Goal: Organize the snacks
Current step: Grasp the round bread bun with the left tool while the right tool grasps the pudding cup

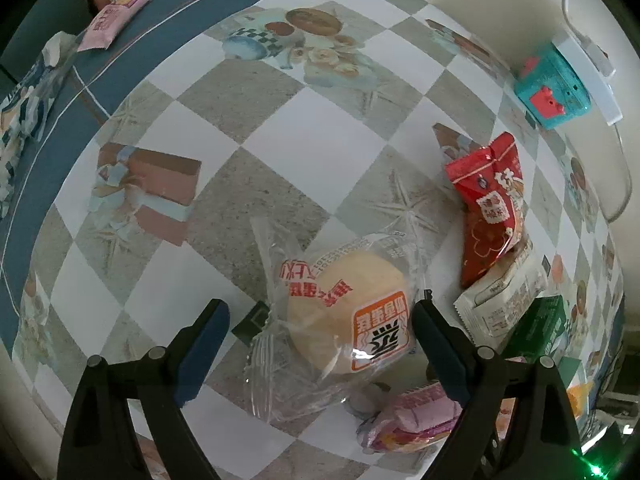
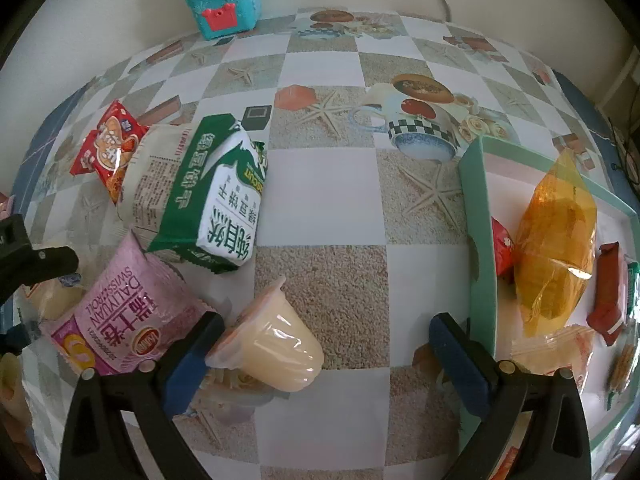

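In the left wrist view my left gripper points down at the table and is open. A round pale cake in a clear wrapper lies between its fingers, and neither pad presses on it. My right gripper is open too. A pale jelly cup lies on its side just inside the left finger. A green tray by the right finger holds an orange pack, a dark red bar and other small packs.
A red snack pack, white pack, green biscuit pack and pink Swiss roll pack are clustered left of the jelly cup. A teal toy box stands by the wall. Another pink pack lies on the blue cloth.
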{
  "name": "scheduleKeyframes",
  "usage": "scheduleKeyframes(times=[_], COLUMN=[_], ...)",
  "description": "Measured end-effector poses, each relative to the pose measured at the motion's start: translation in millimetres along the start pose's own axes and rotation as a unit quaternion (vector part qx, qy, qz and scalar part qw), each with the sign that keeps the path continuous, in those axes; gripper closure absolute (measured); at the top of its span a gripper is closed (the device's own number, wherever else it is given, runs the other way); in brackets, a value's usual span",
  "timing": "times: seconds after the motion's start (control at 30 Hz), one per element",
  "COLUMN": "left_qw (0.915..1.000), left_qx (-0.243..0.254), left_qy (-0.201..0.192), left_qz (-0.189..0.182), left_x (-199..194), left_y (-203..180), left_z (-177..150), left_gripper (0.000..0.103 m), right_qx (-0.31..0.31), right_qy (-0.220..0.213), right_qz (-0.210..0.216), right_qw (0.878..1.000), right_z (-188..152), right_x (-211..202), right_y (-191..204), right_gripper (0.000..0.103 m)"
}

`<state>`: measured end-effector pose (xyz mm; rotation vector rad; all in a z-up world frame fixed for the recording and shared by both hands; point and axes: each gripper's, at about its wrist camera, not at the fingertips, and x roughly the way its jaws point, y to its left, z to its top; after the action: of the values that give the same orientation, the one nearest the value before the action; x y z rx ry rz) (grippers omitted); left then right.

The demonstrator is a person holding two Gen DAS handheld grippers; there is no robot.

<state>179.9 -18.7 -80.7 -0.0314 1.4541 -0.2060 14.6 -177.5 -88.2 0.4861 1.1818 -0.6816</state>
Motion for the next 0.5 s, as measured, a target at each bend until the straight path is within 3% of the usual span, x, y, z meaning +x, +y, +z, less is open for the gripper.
scheduleKeyframes(times=[0.3,0.37,0.5], left_qw=[1.0,0.9999,0.9999], left_qx=[0.007,0.008,0.013], left_qy=[-0.003,-0.003,-0.007], left_qz=[0.006,0.007,0.006], left_x=[2,-2,-7], left_y=[-4,-3,-6], left_z=[-1,2,2], left_gripper=[0.01,0.01,0.015], right_qx=[-0.008,-0.019,-0.052], right_qy=[-0.011,-0.022,-0.036], right_qz=[-0.001,0.002,0.012], right_qw=[1.0,1.0,0.998], right_z=[-5,-6,-7], right_x=[-5,-9,-18], right_y=[2,6,18], right_gripper=[0.002,0.009,0.038])
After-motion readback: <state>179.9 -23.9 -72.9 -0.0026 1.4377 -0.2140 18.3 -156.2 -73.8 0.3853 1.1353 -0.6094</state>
